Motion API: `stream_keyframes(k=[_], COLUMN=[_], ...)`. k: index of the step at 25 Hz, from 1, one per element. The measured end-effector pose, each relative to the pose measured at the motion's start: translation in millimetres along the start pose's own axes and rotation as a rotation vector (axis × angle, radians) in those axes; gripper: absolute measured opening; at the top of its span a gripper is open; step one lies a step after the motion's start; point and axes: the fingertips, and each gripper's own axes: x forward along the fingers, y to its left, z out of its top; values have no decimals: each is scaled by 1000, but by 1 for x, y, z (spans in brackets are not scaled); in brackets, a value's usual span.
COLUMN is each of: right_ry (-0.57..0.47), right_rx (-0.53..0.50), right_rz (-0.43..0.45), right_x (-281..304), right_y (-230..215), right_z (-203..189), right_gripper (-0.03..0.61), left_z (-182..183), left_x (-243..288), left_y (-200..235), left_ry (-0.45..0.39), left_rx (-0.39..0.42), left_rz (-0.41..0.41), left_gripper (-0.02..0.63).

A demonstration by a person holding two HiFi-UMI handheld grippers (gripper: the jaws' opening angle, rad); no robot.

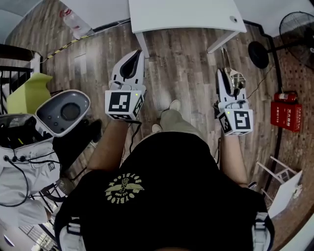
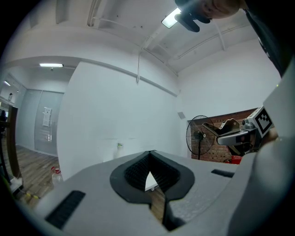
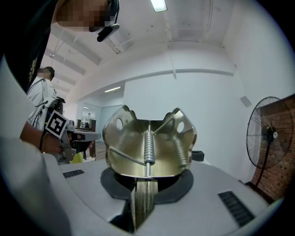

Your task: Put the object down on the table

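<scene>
A brass-coloured metal spring clip (image 3: 150,145) with two coil springs stands up between the jaws of my right gripper (image 3: 145,184), which is shut on its flat handle. In the head view the clip (image 1: 231,74) sticks out past the right gripper (image 1: 224,81), held in the air over the wooden floor, short of the white table (image 1: 186,14). My left gripper (image 1: 137,55) is shut and empty, level with the table's near left leg. In the left gripper view the pads (image 2: 138,168) meet at the tip, and the right gripper (image 2: 239,136) with the clip (image 2: 226,125) shows at the right.
A standing fan (image 1: 294,24) and a red box (image 1: 286,110) are at the right by a brick wall. A grey rounded device (image 1: 64,112), a green object (image 1: 27,90) and cabled equipment sit at the left. A bottle (image 1: 73,22) lies on the floor at the far left.
</scene>
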Motion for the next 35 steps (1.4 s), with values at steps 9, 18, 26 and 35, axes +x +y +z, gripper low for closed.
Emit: stream_keyframes(k=[9, 18, 26, 35], right_ry=[-48, -80, -94, -105], right_rx=[-13, 6, 27, 7], right_rz=[34, 77, 96, 76], right_x=[2, 38, 35, 29], right_y=[-45, -102, -111, -110], right_z=[-11, -8, -7, -1], right_gripper=[58, 58, 58, 58], left_z=[-5, 7, 22, 27], left_x=[29, 81, 84, 91], left_y=[-28, -35, -47, -54], left_ry=[-31, -35, -42, -61], left_rx=[30, 38, 75, 69], left_rz=[42, 85, 99, 65], left_gripper=[6, 6, 6, 6])
